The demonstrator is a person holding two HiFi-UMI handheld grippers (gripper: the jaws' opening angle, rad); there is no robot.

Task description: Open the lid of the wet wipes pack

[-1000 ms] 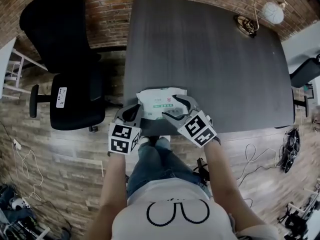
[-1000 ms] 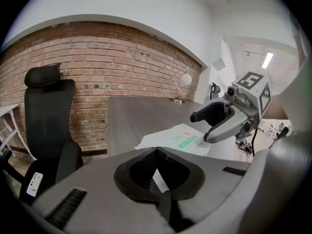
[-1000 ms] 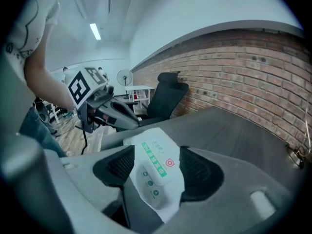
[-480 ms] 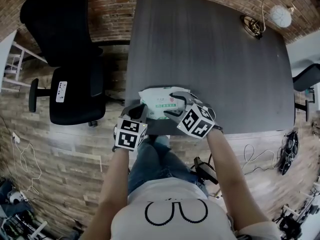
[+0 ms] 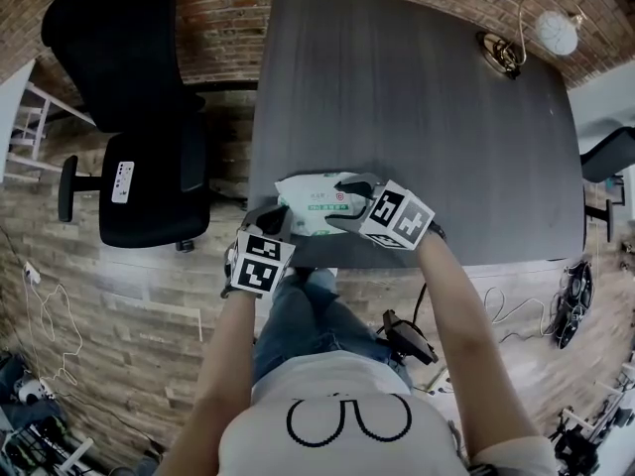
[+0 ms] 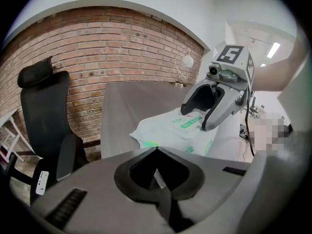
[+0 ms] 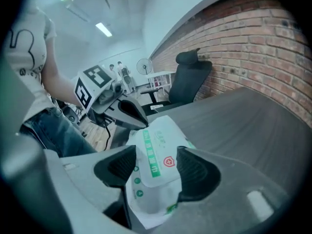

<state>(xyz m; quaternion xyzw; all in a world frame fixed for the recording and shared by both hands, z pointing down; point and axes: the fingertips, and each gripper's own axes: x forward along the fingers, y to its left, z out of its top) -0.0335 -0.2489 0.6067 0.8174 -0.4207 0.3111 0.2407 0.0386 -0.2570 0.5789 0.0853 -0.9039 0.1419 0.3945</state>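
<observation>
Both my grippers have sunk lower. My right gripper [image 5: 347, 202] sits astride the wet wipes pack [image 5: 308, 201] at the near edge of the table [image 5: 417, 97], its wide jaws just narrowing. My left gripper [image 5: 273, 218] is closed at the pack's corner. An office chair [image 5: 129, 87] stands to the left.

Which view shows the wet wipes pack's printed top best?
The right gripper view: the wet wipes pack lies close between the right gripper's jaws, which have just been closing, green stripe and red shield clear. The head view shows it small and partly covered; the left gripper view shows it farther, partly hidden.
</observation>
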